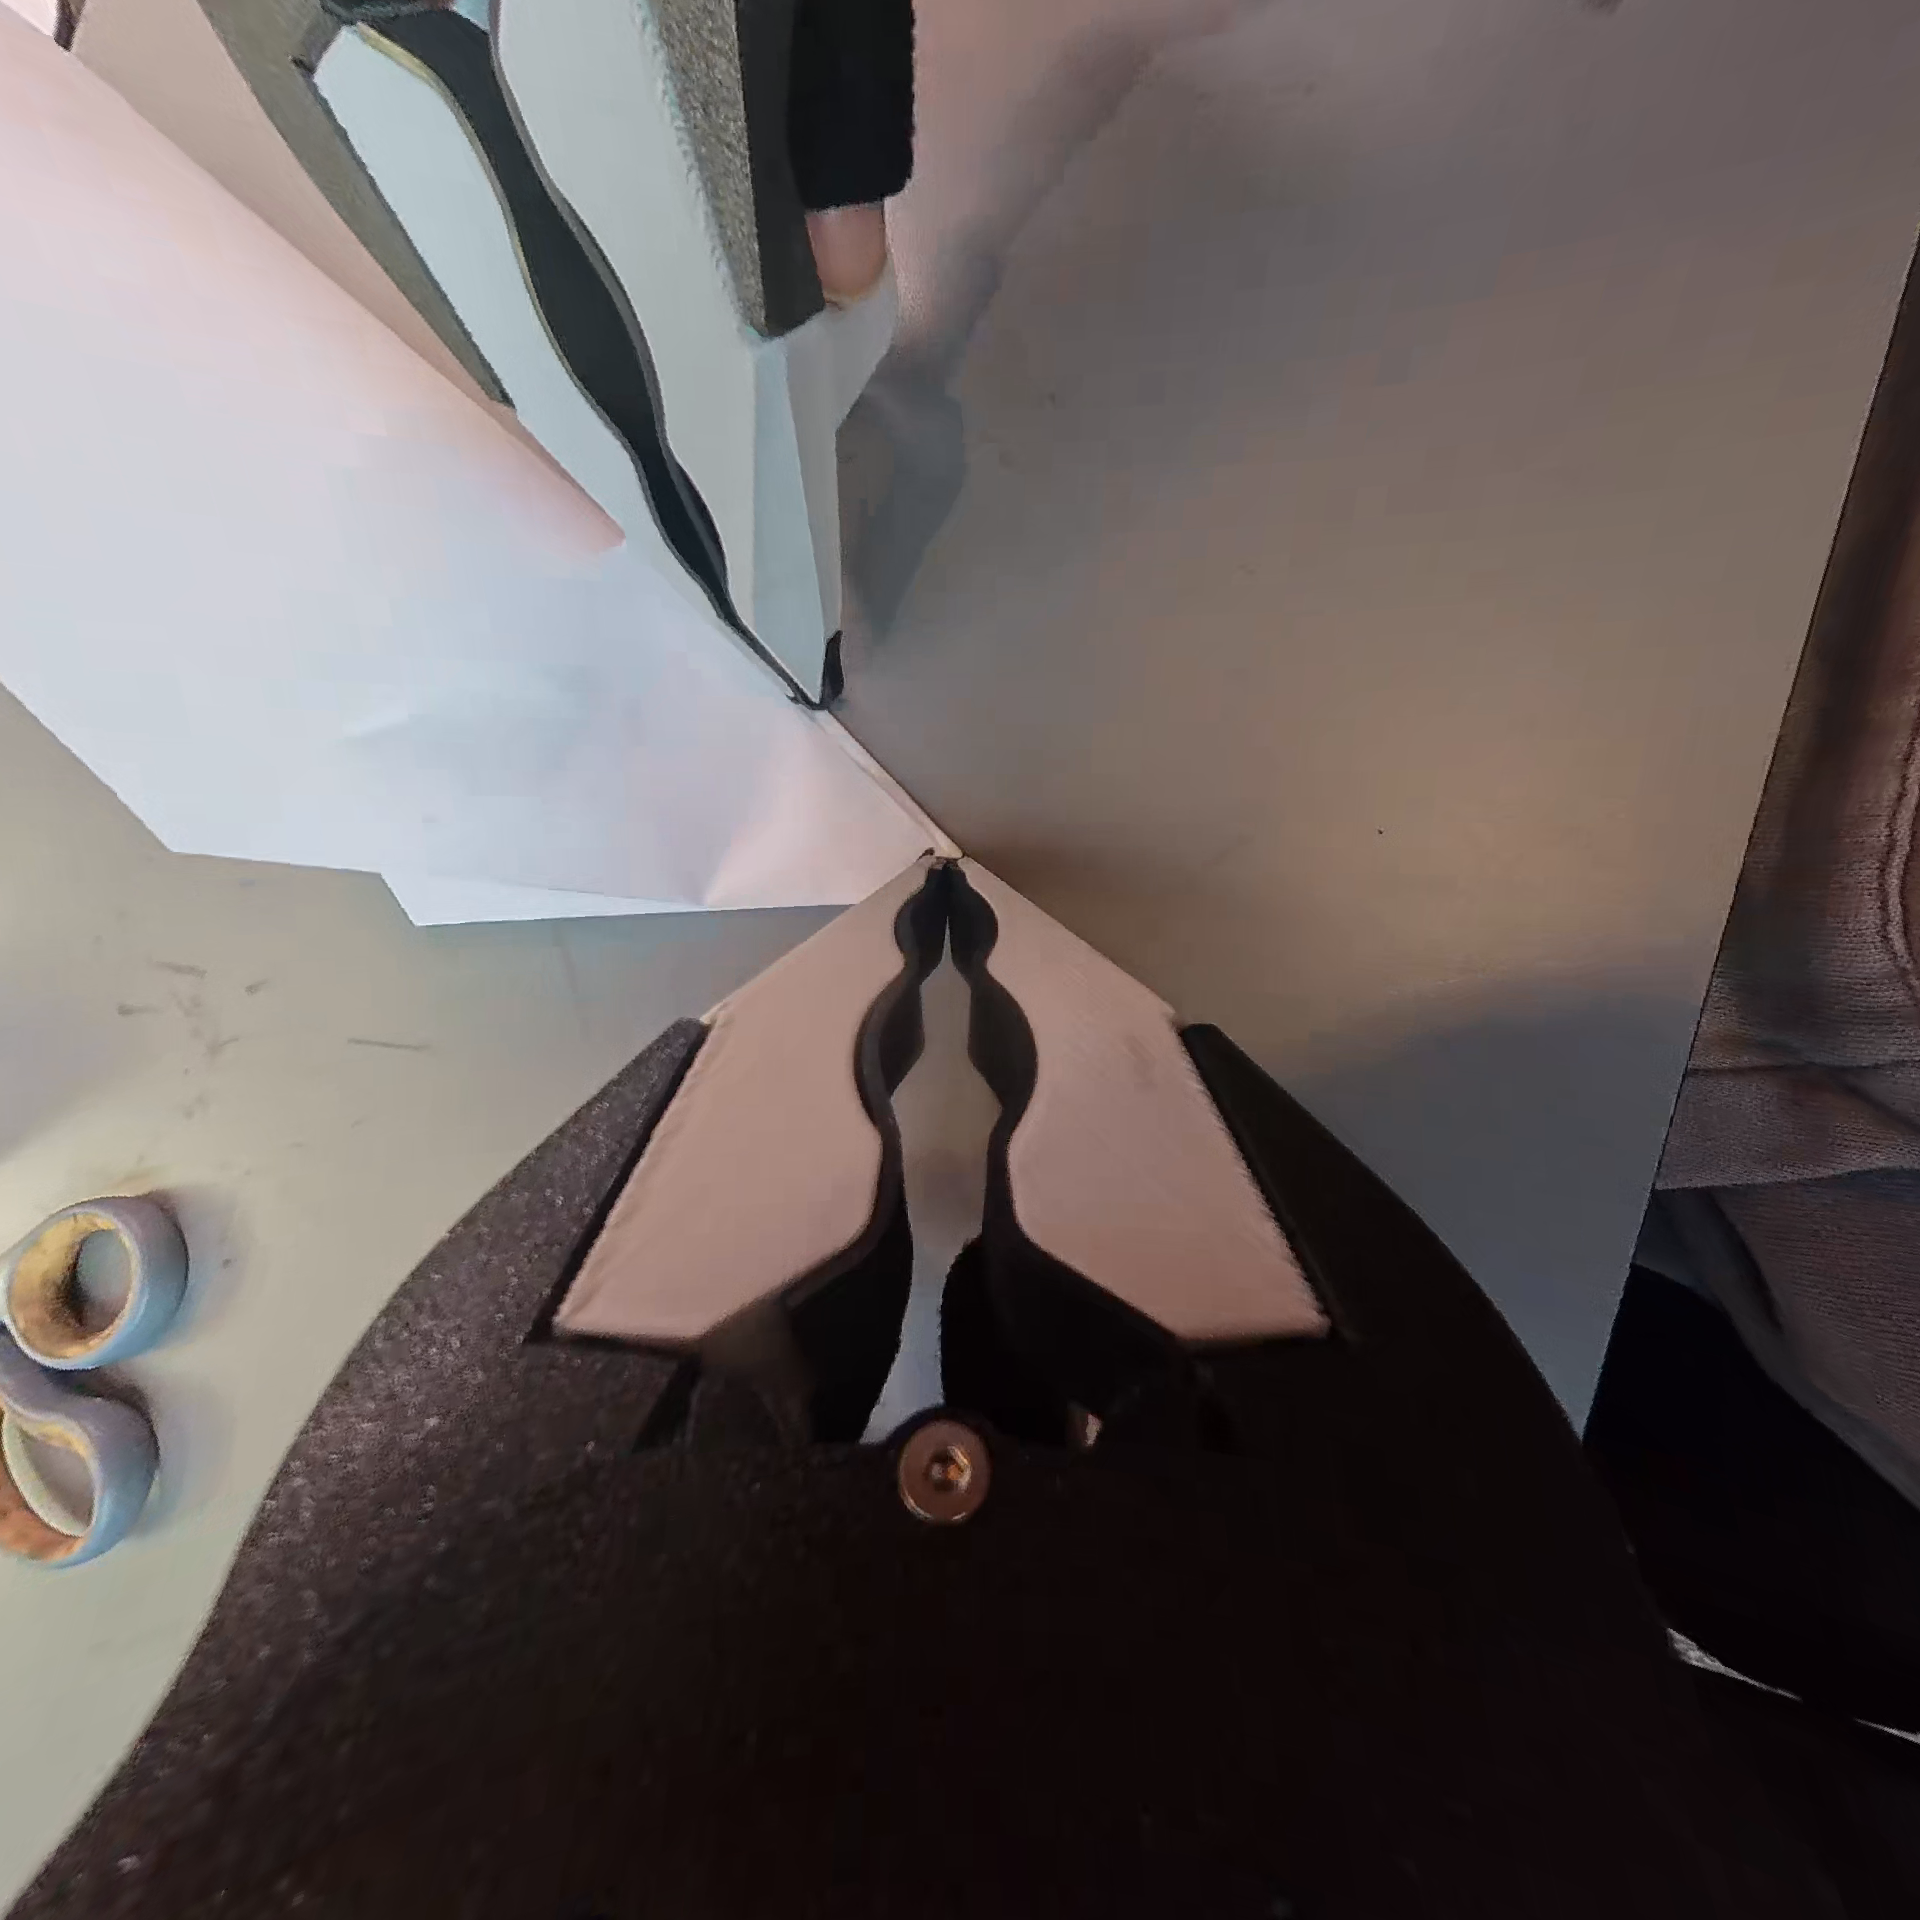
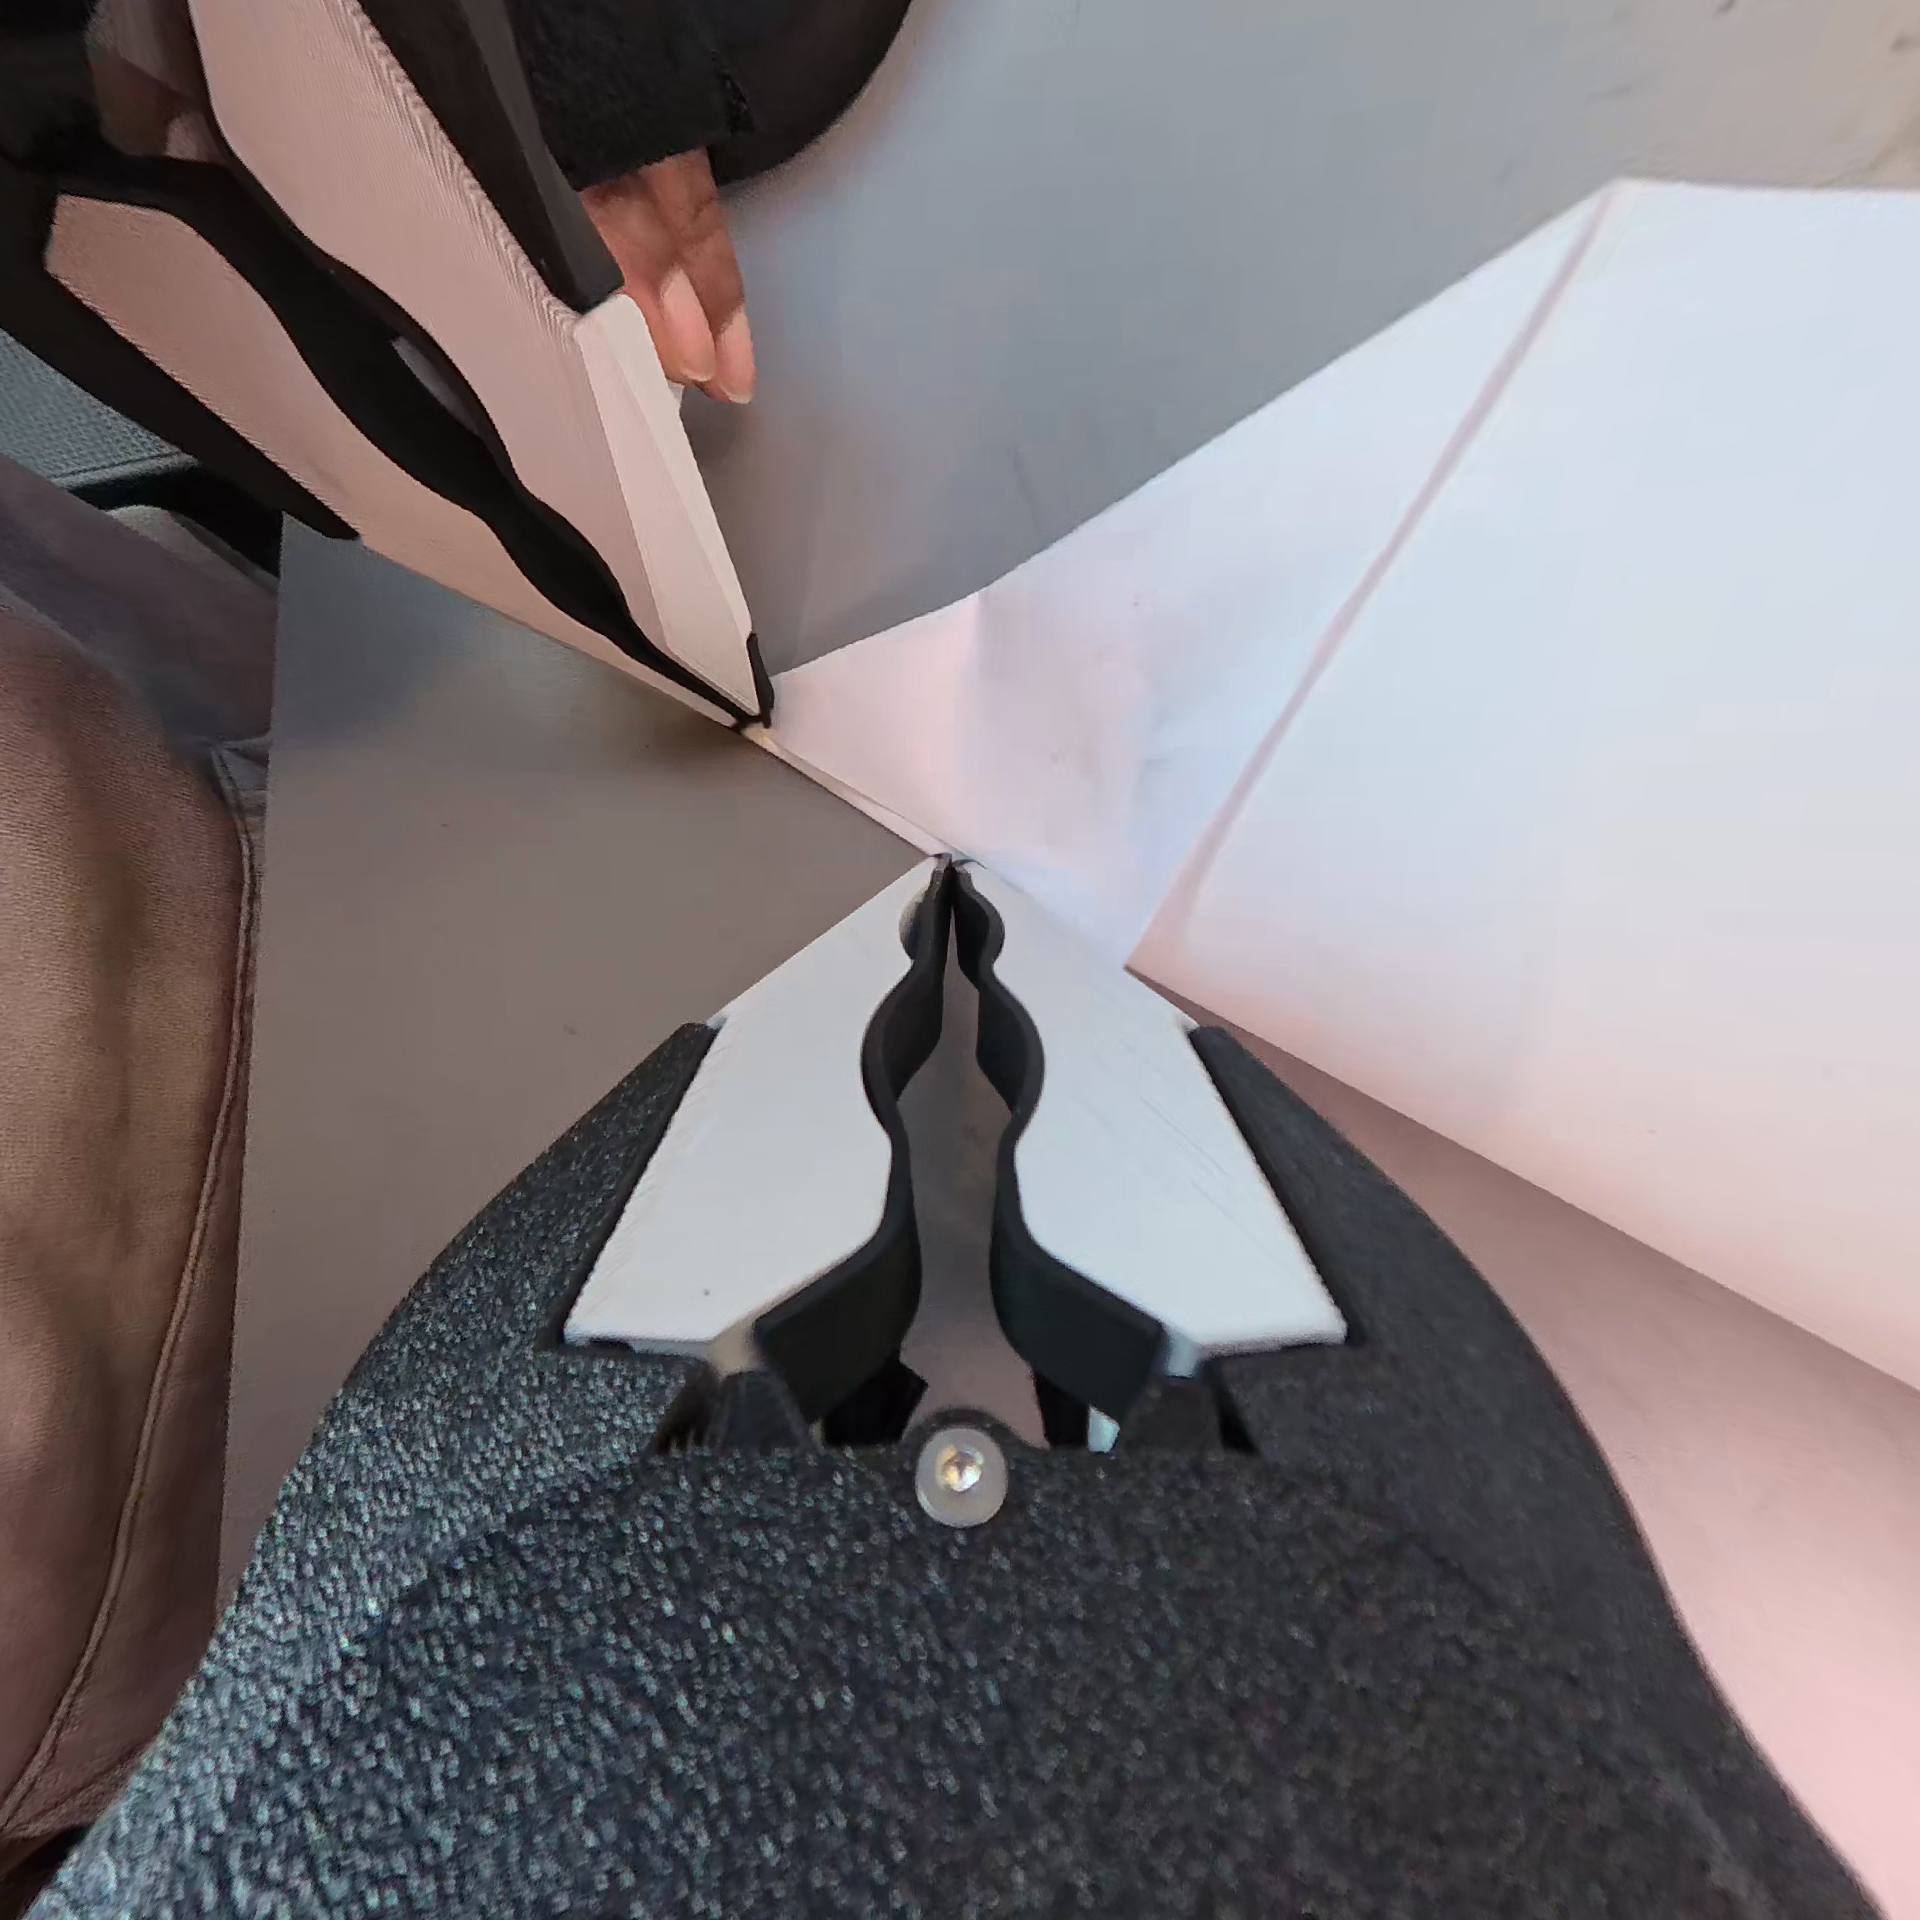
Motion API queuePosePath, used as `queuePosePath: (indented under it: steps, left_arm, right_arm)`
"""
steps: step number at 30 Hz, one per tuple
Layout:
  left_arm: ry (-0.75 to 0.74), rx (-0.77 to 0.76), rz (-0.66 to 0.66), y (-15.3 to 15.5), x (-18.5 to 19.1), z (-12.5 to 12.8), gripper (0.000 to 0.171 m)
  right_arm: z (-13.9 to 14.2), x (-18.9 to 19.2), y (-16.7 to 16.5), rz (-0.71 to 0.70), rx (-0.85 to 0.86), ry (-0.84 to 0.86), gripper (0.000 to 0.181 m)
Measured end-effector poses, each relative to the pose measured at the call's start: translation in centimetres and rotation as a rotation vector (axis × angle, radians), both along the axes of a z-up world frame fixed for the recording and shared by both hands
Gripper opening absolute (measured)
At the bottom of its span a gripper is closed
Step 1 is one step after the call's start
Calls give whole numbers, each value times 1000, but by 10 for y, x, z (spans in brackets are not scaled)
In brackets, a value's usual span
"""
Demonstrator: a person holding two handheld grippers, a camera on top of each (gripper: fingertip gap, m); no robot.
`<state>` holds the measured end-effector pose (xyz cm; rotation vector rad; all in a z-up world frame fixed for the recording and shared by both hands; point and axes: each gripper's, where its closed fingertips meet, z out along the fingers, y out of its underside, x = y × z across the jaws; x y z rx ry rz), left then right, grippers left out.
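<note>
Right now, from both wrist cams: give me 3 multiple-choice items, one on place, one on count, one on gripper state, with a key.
1. Where do the tape rolls lie in the left wrist view?
A. lower left, on the table
B. on the paper
C. between the fingers

2. How many tape rolls show?
A. one
B. two
C. four

3. How is the left gripper?
A. wide open above the paper
B. shut at the paper's edge
C. shut on a tape roll

Key:
1 A, they sit on bare grey table, off the sheet.
2 B, two rolls side by side.
3 B, tips meet at the sheet's edge; the right gripper does likewise.
</note>
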<state>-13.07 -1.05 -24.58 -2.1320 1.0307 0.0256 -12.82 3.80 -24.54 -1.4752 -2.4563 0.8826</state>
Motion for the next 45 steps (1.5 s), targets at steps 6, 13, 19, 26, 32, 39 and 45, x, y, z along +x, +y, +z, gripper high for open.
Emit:
queuePosePath:
  steps: [6,13,19,26,32,39,45]
  left_arm:
    - [-42,-37,2,0,0,0,0]
    - [-102,-86,15,0,1,0,0]
    - [-138,-114,17,0,1,0,0]
    - [-169,-135,21,0,1,0,0]
    - [-193,-165,-42,-3,10,1,0]
    - [-224,-260,-305,-16,48,1,0]
    - [-238,-277,-503,-22,76,2,0]
  right_arm:
    - [0,-4,10,-33,-35,-45,0]
    - [11,-11,16,-36,-16,-11,0]
    - [14,-25,31,-30,33,12,4]
    - [24,-27,27,41,57,-11,7]
    - [49,-25,17,81,96,113,30]
    - [14,-15,34,94,259,34,51]
    - [0,11,34,41,245,-71,49]
